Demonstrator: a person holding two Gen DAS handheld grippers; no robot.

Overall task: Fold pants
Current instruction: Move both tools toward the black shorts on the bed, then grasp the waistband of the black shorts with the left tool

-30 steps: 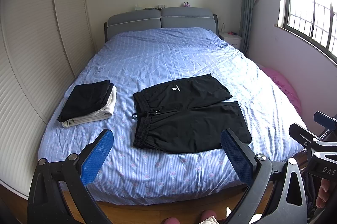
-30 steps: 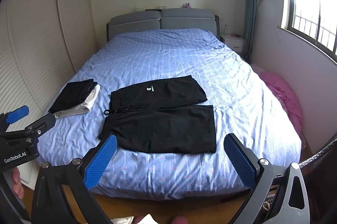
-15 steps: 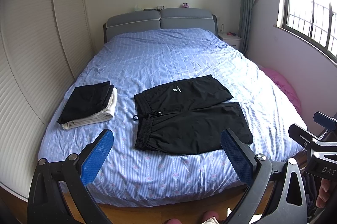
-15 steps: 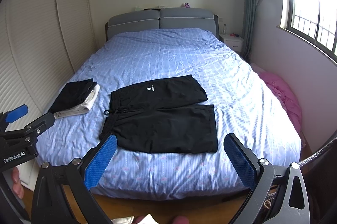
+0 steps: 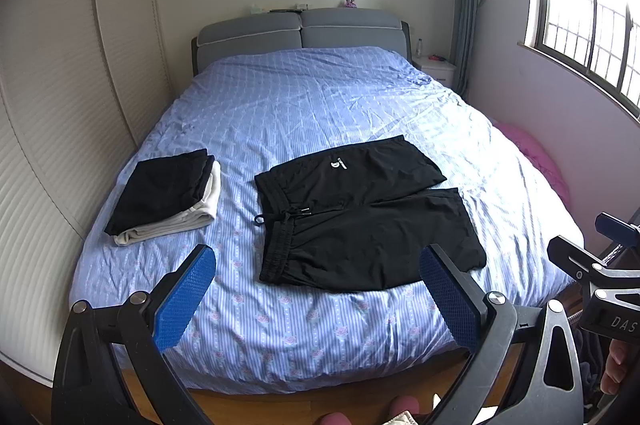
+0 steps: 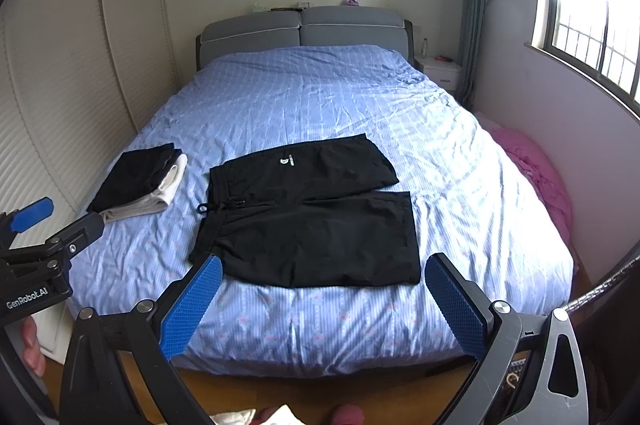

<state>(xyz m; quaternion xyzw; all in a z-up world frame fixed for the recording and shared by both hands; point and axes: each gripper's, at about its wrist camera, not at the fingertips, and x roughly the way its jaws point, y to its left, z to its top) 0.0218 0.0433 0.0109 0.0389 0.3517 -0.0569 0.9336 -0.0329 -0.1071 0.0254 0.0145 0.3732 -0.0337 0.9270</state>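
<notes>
shorts lie crosswise ahead of both grippers

shorts [image 5: 360,217] in black, the pants to be folded, are spread flat on the blue striped bed [image 5: 304,105], near its foot edge and not yet folded. their long axis runs left to right across both views: the waistband with its drawstring sits at the left end, the two leg hems at the right end. one leg lies farther up the bed, bearing a small white logo, and the other lies nearer the foot edge.

the left gripper [image 5: 318,299] hangs released, its blue pads wide apart and holding nothing, short of the foot edge and well apart from the cloth. the right gripper [image 6: 320,305] is likewise spread and empty, also short of the bed. in the left view the waistband corner falls between the fingers toward the left pad; in the right view the near leg spans the gap between the pads. so, as a judgement, the left gripper is better placed for the waistband end and the right for the hem end.

a folded pile [image 5: 164,197] of black and cream clothes rests to the left, well apart from the shorts.
</notes>
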